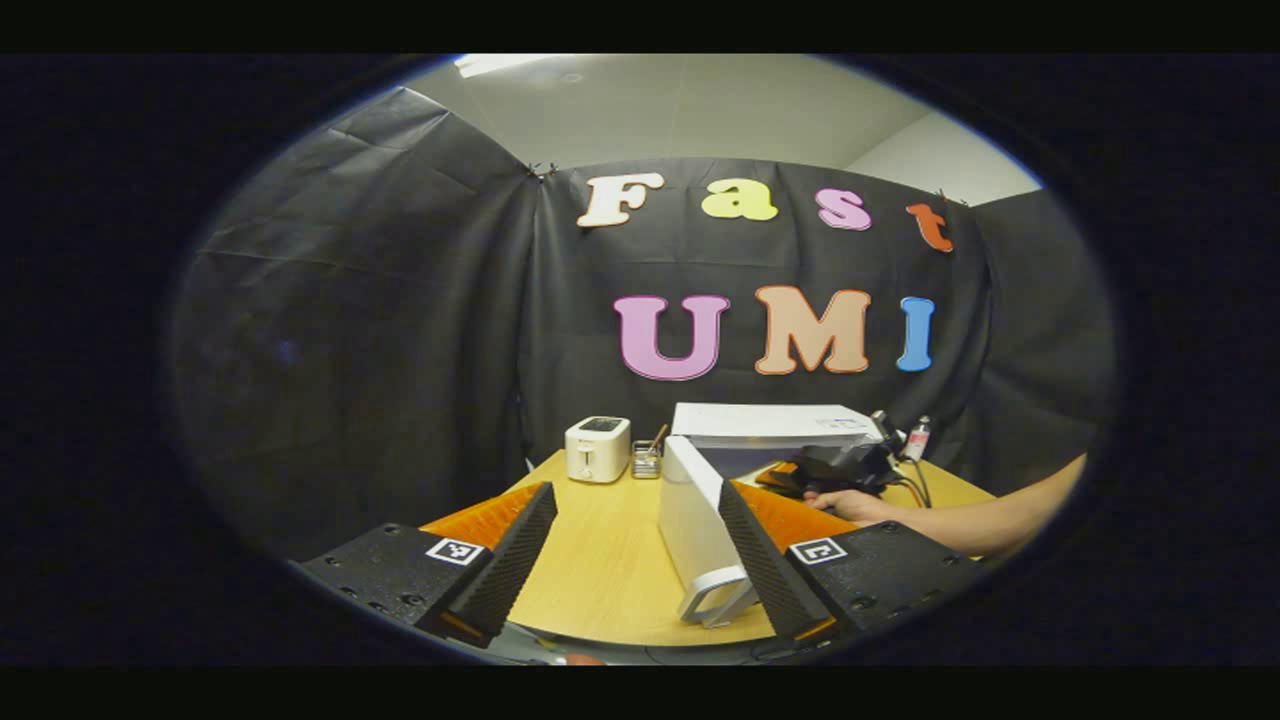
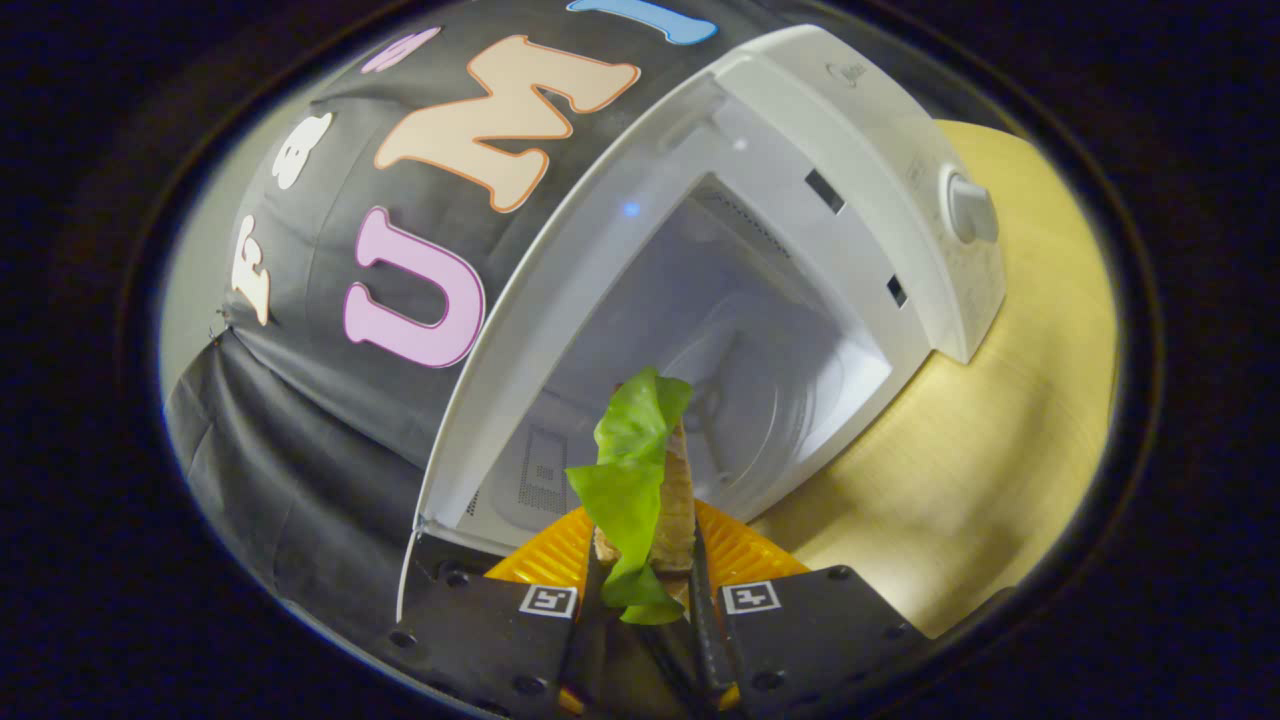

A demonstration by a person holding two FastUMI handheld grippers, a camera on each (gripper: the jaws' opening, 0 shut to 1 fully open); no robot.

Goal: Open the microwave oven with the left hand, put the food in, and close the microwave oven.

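microwave (image 2: 830,200): door (image 1: 690,520) swung open
right gripper (image 2: 645,600): clamped on sandwich (image 2: 650,490), at the opening
left gripper (image 1: 635,565): spread, holding nothing

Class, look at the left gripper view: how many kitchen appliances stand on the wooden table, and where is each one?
2. A white toaster stands at the table's far left, beside a small holder. The white microwave oven stands right of it, door swung open. Others may be hidden behind it.

Open-doored microwave (image 1: 770,425) on wooden table (image 1: 600,560), beyond left gripper (image 1: 635,560) with jaws apart.

Glossy white plastic microwave (image 2: 860,160) (matt wood-grain table (image 2: 1000,450)).
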